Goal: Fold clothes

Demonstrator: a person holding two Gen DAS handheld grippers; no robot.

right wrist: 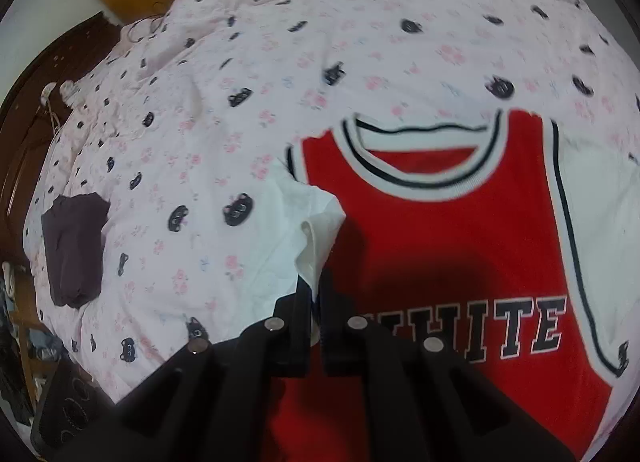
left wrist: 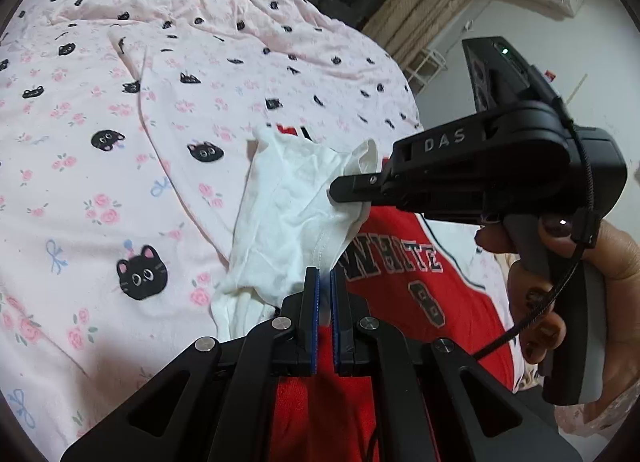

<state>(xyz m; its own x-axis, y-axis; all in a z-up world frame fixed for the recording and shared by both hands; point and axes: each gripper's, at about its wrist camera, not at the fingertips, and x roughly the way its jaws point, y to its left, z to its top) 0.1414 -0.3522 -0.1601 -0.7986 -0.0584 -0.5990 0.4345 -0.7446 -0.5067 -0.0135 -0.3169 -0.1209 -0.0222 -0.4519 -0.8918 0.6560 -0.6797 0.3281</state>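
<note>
Both grippers are clamped on the same piece of white cloth. My left gripper (left wrist: 324,282) sits at the bottom centre of its own view, blue-padded jaws drawn nearly together with the hem of the white sleeve (left wrist: 288,214) pinched between them. My right gripper (left wrist: 340,188) comes in from the right of that frame, held by a hand (left wrist: 568,274) with dark-painted nails, and its black tip is pressed into the upper fold of the sleeve. From the right wrist view I see the right gripper (right wrist: 318,290) at the bottom centre, jaws closed onto a bunched corner of that white sleeve (right wrist: 308,218).

I read the sleeve as lifted and crumpled, standing off the left edge of the red jersey (right wrist: 460,230). That jersey lies flat across the centre and right of the right wrist view, with WHITE lettering, a striped collar toward the top, and a white sleeve spread at its right side. Under it all is a pink bedsheet (left wrist: 100,182) printed with black cat faces and flowers. I see a dark folded garment (right wrist: 74,246) at the left of the right wrist view, well apart from the jersey.
</note>
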